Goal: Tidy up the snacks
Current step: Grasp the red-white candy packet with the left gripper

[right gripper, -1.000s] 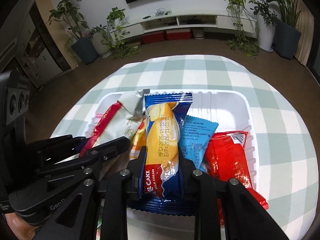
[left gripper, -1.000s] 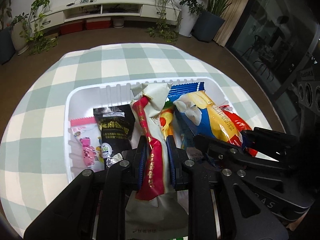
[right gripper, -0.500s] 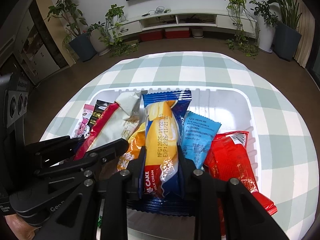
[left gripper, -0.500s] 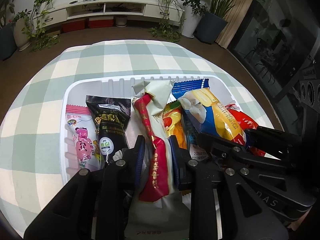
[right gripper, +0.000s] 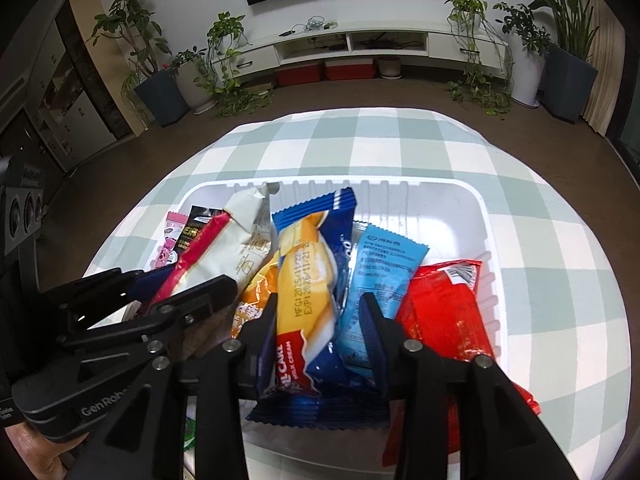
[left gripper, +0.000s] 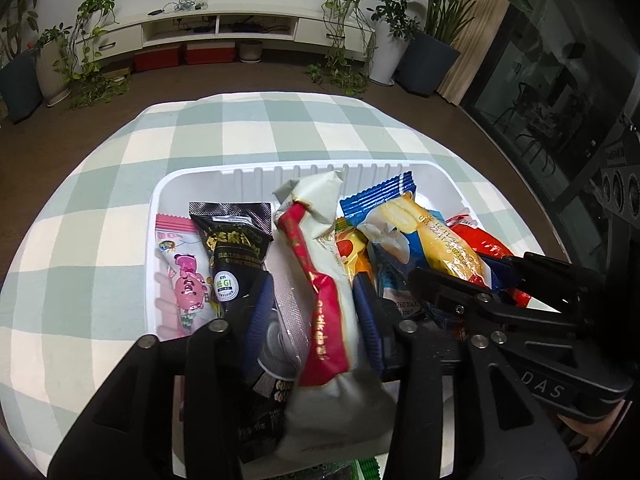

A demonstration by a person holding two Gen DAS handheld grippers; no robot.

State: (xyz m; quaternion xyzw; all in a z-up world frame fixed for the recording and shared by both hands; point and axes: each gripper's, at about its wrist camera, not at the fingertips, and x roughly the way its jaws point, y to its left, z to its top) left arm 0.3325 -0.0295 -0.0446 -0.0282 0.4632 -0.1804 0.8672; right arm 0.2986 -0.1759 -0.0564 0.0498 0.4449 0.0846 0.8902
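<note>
"MFG: 2025/11/22" and "CAKE MILK CREAM" on blue-yellow cake wrapper [right gripper: 310,280], "GI" (round sticker) on black packet [left gripper: 234,250], "DAS" on gripper body [left gripper: 544,386]

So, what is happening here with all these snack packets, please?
A person is filing snack packets upright in a white plastic tray on a checked tablecloth. The left tongs have just been opening around a cream packet with a red band; the right tongs likewise around a blue and yellow cake packet. Both packets now stand in the row.

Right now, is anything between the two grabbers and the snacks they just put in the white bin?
No. The cream packet sits between the left gripper fingers, the blue cake packet between the right gripper's; both jaws have just been opening, letting go inside the bin.
</note>
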